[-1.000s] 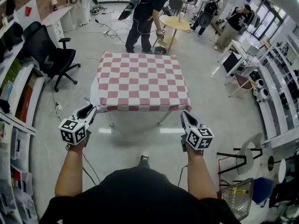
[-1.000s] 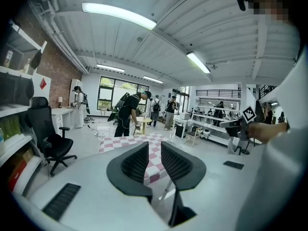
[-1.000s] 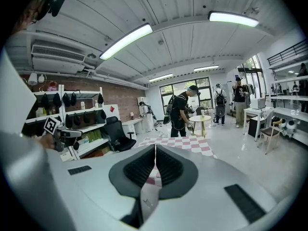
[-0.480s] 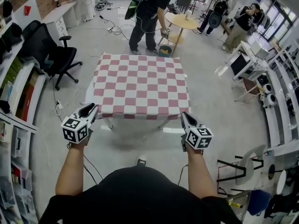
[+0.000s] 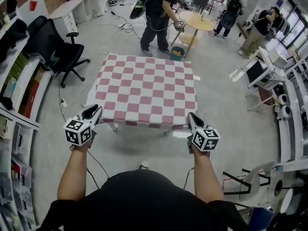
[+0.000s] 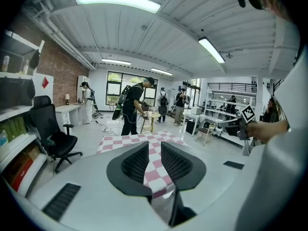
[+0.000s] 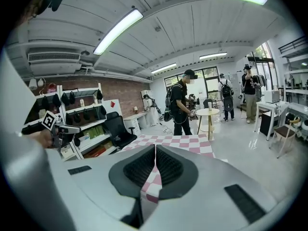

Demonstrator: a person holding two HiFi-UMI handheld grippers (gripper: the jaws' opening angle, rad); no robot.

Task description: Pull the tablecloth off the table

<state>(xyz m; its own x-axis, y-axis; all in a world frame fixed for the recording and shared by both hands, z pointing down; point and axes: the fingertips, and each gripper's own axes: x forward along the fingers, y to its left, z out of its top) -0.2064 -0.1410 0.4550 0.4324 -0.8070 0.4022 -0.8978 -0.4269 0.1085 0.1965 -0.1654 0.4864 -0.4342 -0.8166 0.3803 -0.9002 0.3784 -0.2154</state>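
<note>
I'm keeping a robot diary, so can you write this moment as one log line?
stage: before grasp | left gripper: open, empty | right gripper: shut, empty | tablecloth: spread flat, not gripped

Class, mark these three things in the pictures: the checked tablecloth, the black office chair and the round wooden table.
tablecloth (image 5: pixel 144 88): head view, middle of its top.
office chair (image 5: pixel 45 42): head view, backrest.
round table (image 5: pixel 197 22): head view, tabletop.

The head view looks steeply down from the wearer's head onto the tablecloth (image 5: pixel 144 90) just ahead; each gripper view sits low behind its own jaws, facing across the room; all three share the tablecloth and the standing person (image 5: pixel 161 6) beyond.
</note>
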